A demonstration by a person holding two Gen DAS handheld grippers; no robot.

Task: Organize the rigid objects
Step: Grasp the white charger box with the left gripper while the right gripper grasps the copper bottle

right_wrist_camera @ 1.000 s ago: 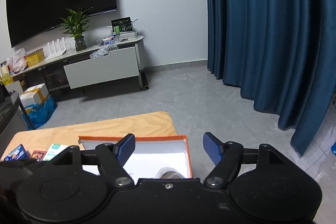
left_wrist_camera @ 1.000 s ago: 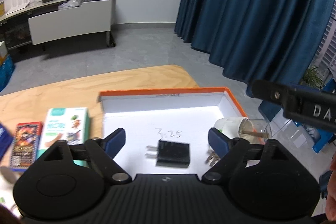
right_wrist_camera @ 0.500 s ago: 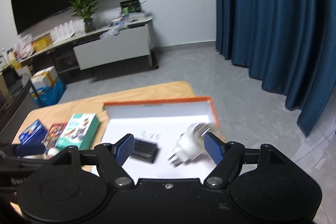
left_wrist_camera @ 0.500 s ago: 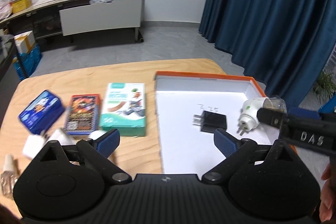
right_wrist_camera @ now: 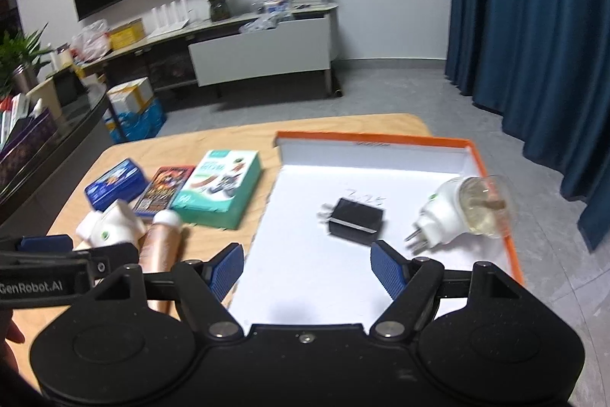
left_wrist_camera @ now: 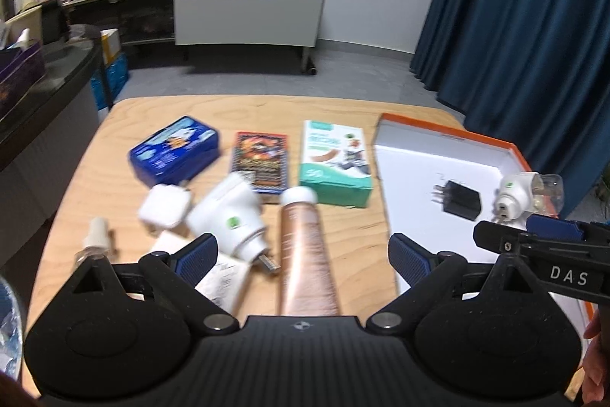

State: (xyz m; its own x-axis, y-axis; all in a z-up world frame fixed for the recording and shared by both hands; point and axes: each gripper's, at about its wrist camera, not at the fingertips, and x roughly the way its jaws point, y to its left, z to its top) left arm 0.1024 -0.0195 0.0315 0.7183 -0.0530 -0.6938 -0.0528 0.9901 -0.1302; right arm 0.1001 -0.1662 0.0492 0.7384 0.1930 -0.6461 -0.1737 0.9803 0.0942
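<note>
While the left gripper [left_wrist_camera: 301, 254] hangs over the wooden table [left_wrist_camera: 114, 124] with its jaws wide apart and empty, the left wrist view shows a copper tube [left_wrist_camera: 307, 254] lying between them at six o'clock, its white cap [left_wrist_camera: 299, 195] pointing to twelve. A white plug-in [left_wrist_camera: 230, 212] lies just beside it at nine. The tube looks light, smooth and likely slippery, so its stiffer cap end seems the safest hold.

From the right wrist view, the right gripper [right_wrist_camera: 307, 269] is likewise spread and empty above the orange-rimmed box [right_wrist_camera: 492, 193], where a black charger [right_wrist_camera: 356, 221] sits centrally and a vaporiser plug [right_wrist_camera: 453, 212], with a fragile-looking clear bottle, lies at three o'clock.
</note>
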